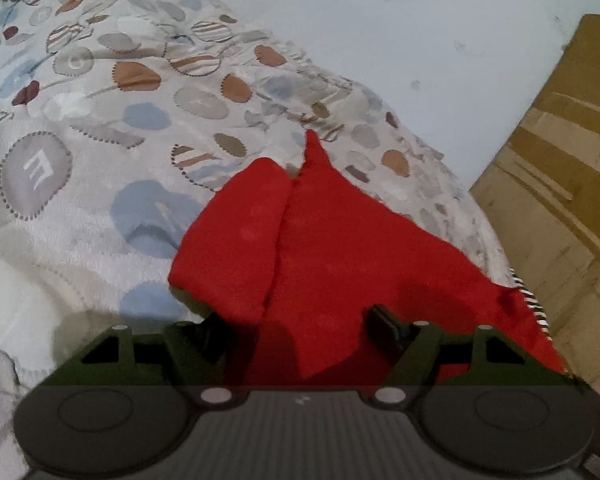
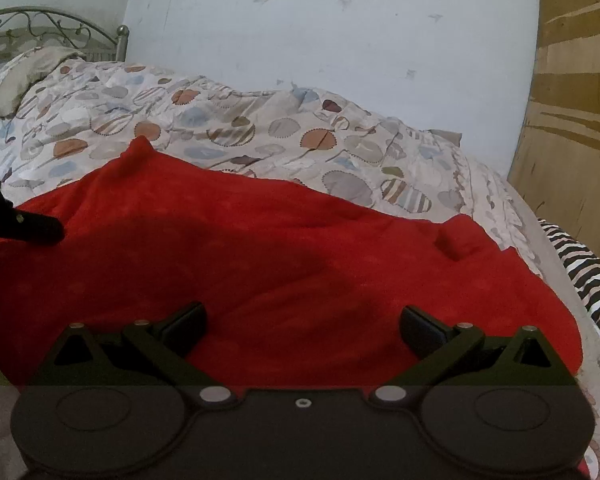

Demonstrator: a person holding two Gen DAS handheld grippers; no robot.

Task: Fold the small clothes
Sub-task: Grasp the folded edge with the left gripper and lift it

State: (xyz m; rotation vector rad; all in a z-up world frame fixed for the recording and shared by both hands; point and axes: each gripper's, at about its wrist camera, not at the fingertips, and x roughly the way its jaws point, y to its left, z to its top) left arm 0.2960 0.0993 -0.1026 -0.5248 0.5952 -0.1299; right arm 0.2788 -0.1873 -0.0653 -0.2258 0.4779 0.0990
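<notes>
A red fleece garment [image 1: 340, 248] lies on the patterned bedspread [image 1: 100, 128], with a fold raised along its middle. My left gripper [image 1: 300, 320] sits low at its near edge. Its fingers stand apart with red cloth bunched between them, and the left finger is partly covered by the fold. The pads do not visibly press on the fabric. In the right wrist view the same red garment [image 2: 260, 248] spreads wide, and my right gripper [image 2: 304, 320] hovers open over its near edge with nothing gripped. A dark finger of the left gripper [image 2: 40, 230] shows at the left edge.
A pale wall [image 2: 340, 40] runs behind the bed. A wooden panel [image 2: 572, 120] stands on the right. A black-and-white striped cloth [image 2: 588, 280] lies along the bed's right edge. A pillow [image 2: 24, 76] and metal headboard [image 2: 40, 28] are far left.
</notes>
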